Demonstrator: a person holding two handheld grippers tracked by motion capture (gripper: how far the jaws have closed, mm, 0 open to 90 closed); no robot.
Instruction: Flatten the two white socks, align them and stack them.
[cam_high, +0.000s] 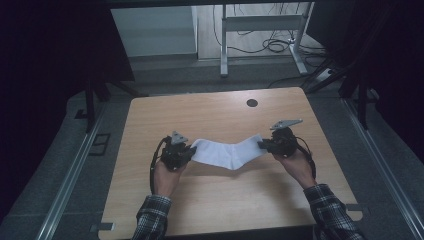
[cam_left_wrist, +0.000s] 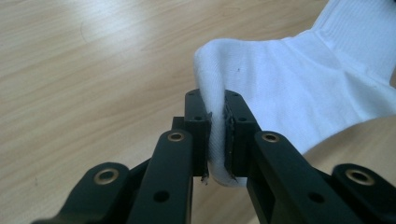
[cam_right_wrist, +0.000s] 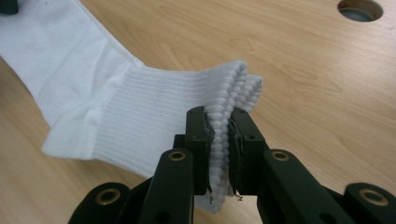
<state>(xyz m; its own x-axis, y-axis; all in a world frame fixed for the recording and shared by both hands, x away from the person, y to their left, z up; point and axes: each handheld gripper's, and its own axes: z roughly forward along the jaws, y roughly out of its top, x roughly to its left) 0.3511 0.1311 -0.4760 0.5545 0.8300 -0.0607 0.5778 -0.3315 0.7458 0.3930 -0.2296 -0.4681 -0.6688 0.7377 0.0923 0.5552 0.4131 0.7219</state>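
Pale wood table (cam_high: 215, 200) fills the middle of the room, with a round hole (cam_high: 252, 103) well beyond both grippers and a metal desk frame (cam_high: 260, 25) on the floor behind. Between the grippers hangs a white sock (cam_high: 227, 152), nothing blocking it. Left gripper (cam_high: 192, 149) pinches its smooth toe end tightly; right gripper (cam_high: 261, 144) clamps the ribbed cuff, jaws nearly closed.
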